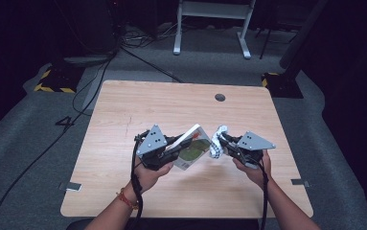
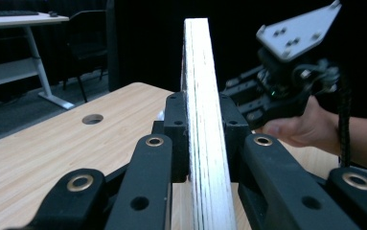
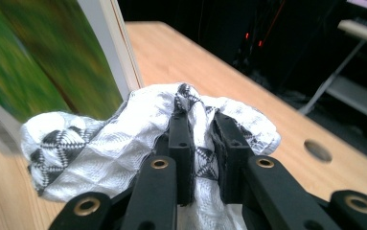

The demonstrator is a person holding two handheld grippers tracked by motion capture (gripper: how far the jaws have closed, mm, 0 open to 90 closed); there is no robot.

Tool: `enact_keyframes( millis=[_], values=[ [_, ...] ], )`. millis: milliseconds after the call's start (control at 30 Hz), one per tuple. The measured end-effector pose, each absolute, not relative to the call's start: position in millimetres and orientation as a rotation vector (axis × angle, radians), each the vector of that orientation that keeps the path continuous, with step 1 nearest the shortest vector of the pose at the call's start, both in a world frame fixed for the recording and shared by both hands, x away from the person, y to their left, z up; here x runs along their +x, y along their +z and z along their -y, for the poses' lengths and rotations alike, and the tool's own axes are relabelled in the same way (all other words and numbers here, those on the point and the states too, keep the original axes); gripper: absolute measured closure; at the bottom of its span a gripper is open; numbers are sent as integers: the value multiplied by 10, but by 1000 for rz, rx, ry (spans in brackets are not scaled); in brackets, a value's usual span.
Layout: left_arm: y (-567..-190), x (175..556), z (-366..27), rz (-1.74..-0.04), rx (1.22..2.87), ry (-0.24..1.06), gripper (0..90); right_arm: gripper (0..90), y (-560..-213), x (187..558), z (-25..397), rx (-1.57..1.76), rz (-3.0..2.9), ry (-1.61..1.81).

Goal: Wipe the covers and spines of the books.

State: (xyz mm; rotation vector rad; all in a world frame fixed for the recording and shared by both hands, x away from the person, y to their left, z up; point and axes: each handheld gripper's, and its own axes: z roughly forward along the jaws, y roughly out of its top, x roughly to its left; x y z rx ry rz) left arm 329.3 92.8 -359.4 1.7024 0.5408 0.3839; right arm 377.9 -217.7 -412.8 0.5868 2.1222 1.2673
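Left tongs (image 2: 204,139) pinching a thin book (image 2: 205,120) by its edge, held tilted above the bench (image 1: 123,120). Right tongs (image 3: 202,143) clamped on a bunched black-and-white woven cloth (image 3: 99,148), just beside, perhaps touching, the glossy green cover. Pale wood-grain top, round cable hole (image 1: 220,97); grey carpet, dark room.

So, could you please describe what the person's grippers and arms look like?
Both the left gripper and the right gripper have black jaws with brass-ringed rivets, a grey three-cornered plate on top and a trailing black cable. The forearms are bare; the left wrist wears a red-orange band.
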Motion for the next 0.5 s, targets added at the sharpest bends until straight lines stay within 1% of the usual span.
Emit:
enact_keyframes(
  millis=[300, 500],
  values=[
    [-3538, 3286, -1026, -553, 1668, 410, 793, 796, -4302, 3884, 2162, 661, -2196, 1211],
    [-3532, 3284, -1037, -553, 1656, 421, 793, 797, -4390, 3845, 2014, 628, -2257, 1233]
  ],
)
